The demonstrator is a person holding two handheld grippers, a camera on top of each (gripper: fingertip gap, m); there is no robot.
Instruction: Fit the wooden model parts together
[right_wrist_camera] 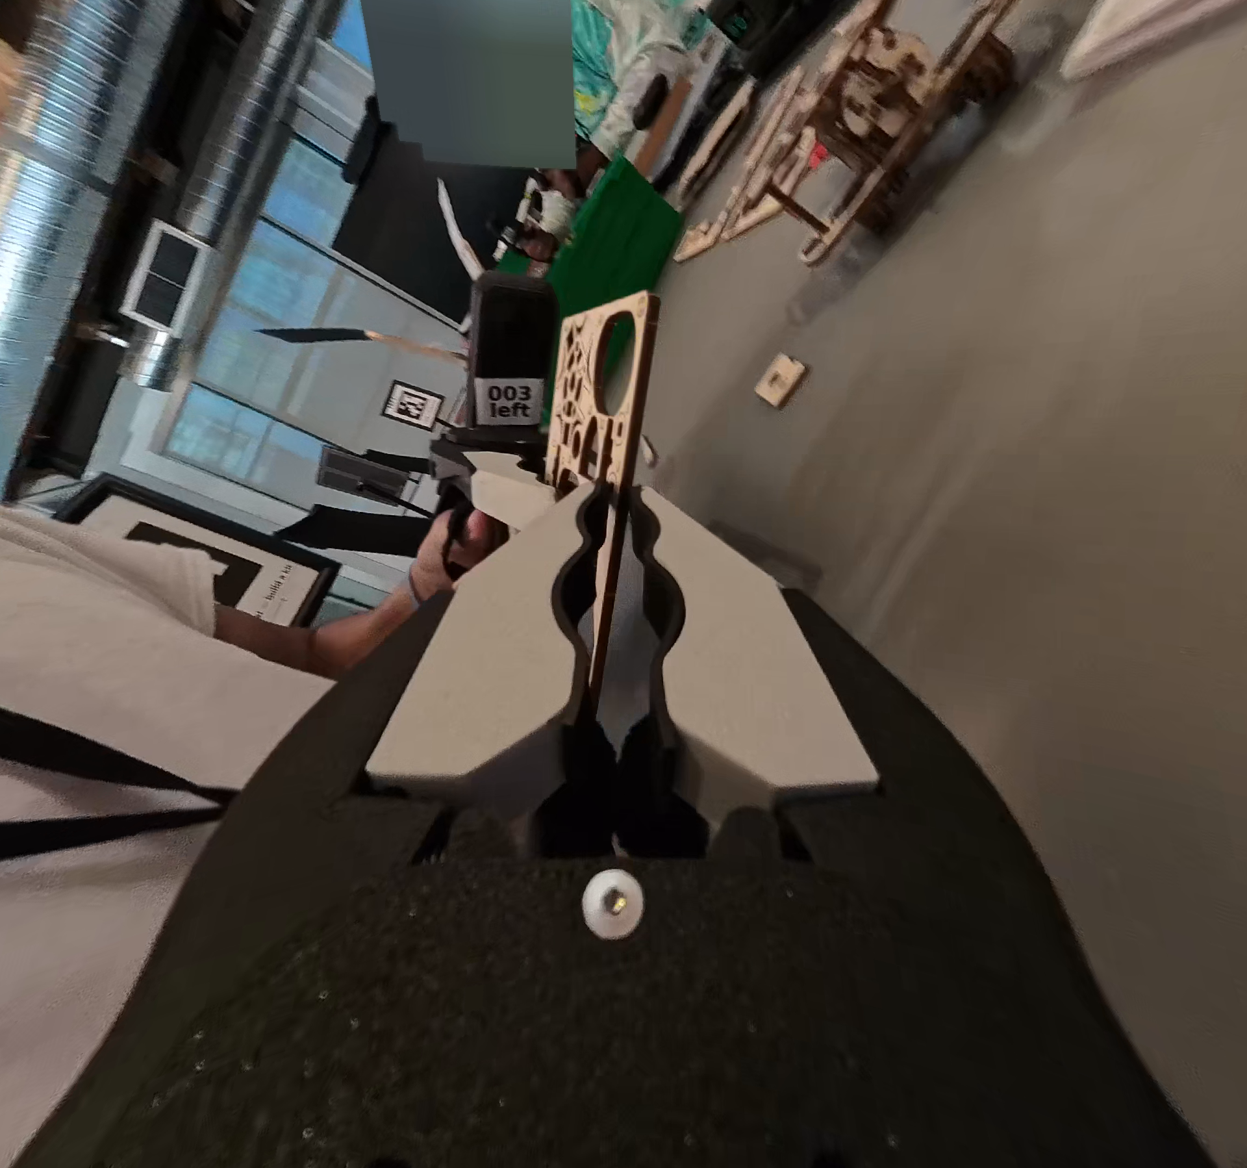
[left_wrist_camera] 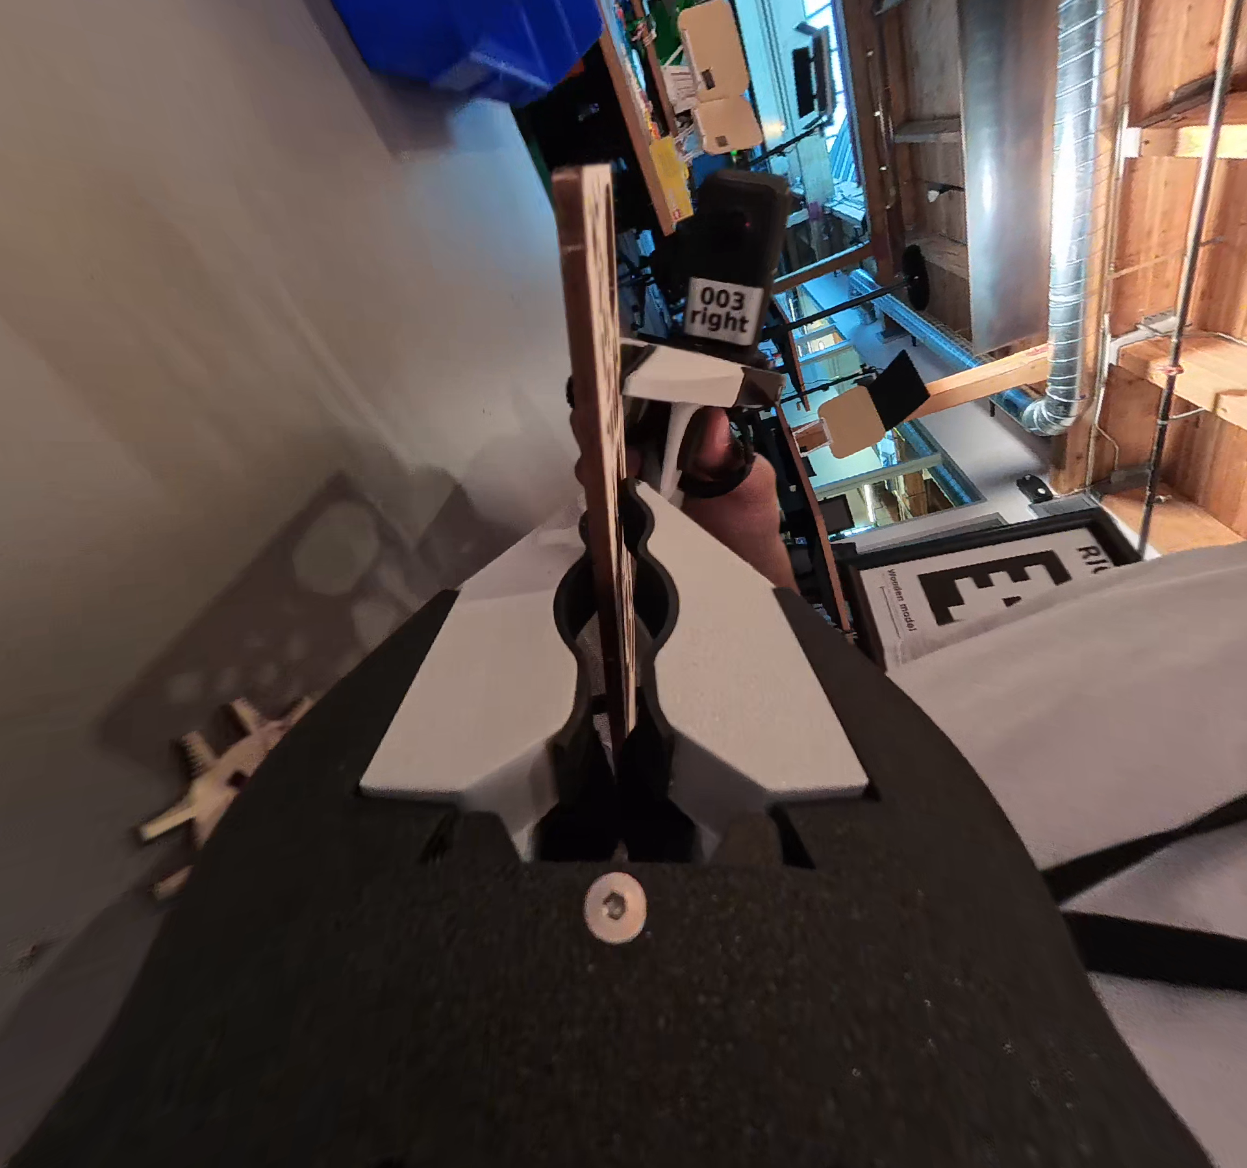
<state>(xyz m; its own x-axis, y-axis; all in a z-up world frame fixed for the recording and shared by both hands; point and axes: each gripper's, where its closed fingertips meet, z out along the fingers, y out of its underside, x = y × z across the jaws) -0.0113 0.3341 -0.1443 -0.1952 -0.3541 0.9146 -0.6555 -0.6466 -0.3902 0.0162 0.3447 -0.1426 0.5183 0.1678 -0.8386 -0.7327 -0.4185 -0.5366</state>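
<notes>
Both claws clamp one thin laser-cut plywood sheet (right_wrist_camera: 611, 393), edge-on at twelve o'clock | left gripper (left_wrist_camera: 611, 528), right gripper (right_wrist_camera: 615, 501) | step: freeing parts | next: push one out

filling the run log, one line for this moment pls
left claw: shut on wooden sheet | right claw: shut on same sheet, opposite end | sheet lifted off table | loose part on table

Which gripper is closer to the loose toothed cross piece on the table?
Left. The left gripper clamps the wooden sheet just beside the toothed cross piece; the right gripper clamps the sheet's far end.
</notes>
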